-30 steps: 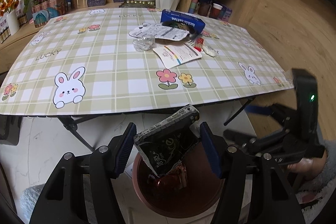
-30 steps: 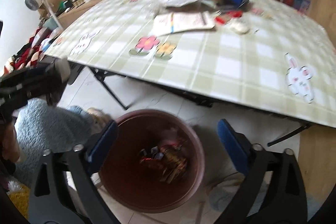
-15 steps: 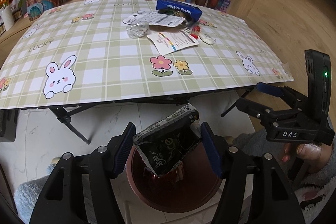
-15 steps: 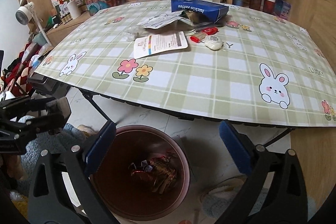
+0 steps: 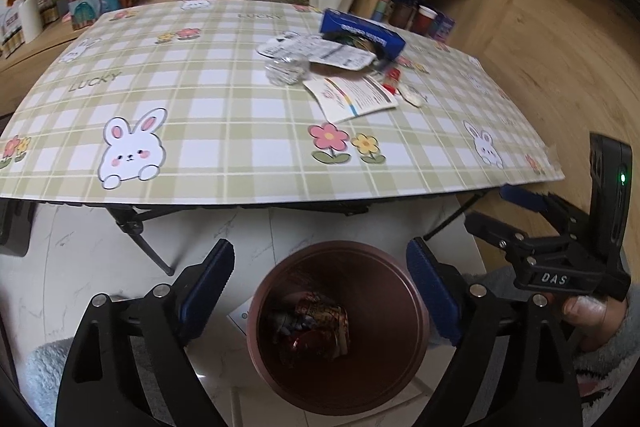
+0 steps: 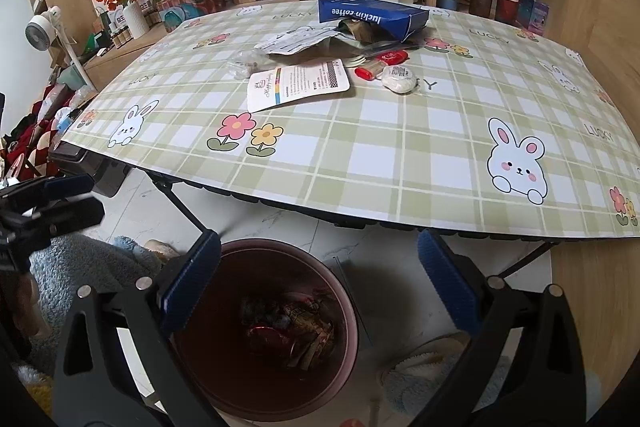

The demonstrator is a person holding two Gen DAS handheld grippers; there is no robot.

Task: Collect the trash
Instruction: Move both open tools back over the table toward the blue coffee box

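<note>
Paper and thin plastic, the trash (image 6: 298, 87) heaped at the frame's upper centre on the table (image 6: 400, 163) looks light and floppy (best pinched by an edge), while both the left gripper (image 5: 320, 287), whose jaws have just been opening, and the right gripper (image 6: 320, 283) gape empty over the bin (image 5: 408, 311) at lower centre.

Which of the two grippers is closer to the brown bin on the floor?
Left. The left gripper hangs right over the bin; the right gripper sits off to the side of it.

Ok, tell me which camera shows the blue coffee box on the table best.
The right wrist view: the blue coffee box is larger and sharp, its lettering legible. The left wrist view shows the same box smaller and blurred, its lettering unreadable.
</note>
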